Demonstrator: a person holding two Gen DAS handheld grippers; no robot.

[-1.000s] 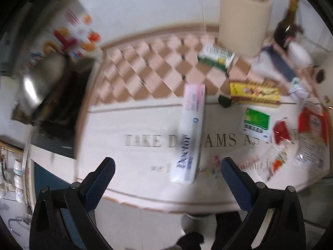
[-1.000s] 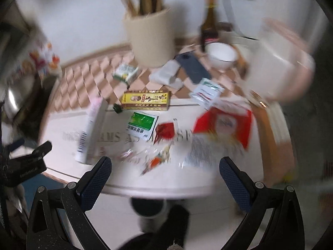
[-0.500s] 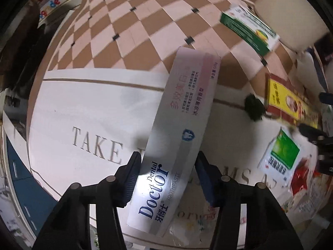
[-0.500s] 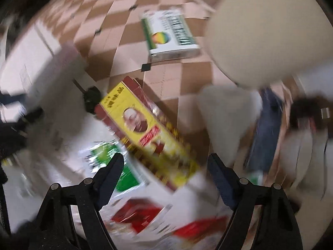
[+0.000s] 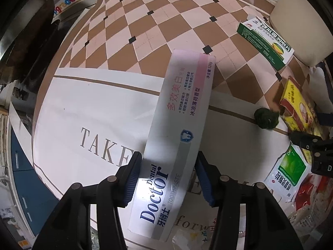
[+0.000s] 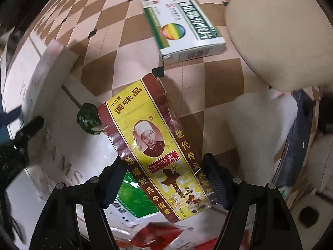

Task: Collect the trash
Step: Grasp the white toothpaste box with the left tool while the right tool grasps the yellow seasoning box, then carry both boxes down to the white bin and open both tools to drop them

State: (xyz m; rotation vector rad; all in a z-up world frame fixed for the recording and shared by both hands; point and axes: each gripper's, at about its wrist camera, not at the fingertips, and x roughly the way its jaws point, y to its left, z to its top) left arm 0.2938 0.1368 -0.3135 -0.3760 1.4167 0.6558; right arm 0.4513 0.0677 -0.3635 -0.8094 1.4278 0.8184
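your left gripper [image 5: 168, 179], wide open and high over the table [image 5: 87, 95] a second ago, now sits low with both pads pressed on the toothpaste box [image 5: 179, 129], near its "dental doctor toothpaste" end. your right gripper [image 6: 164, 185] has also dropped and its jaws are closing around the yellow seasoning box [image 6: 154, 143], printed 调味品; the right pad looks touching, the left pad just short. a green sachet [image 6: 135, 200] lies under that box. a dark green wad [image 5: 266, 118] sits between the two boxes. farther off, a green-and-white carton [image 6: 183, 27] lies beside a cream container [image 6: 276, 35]. the checkered cloth beyond is open.
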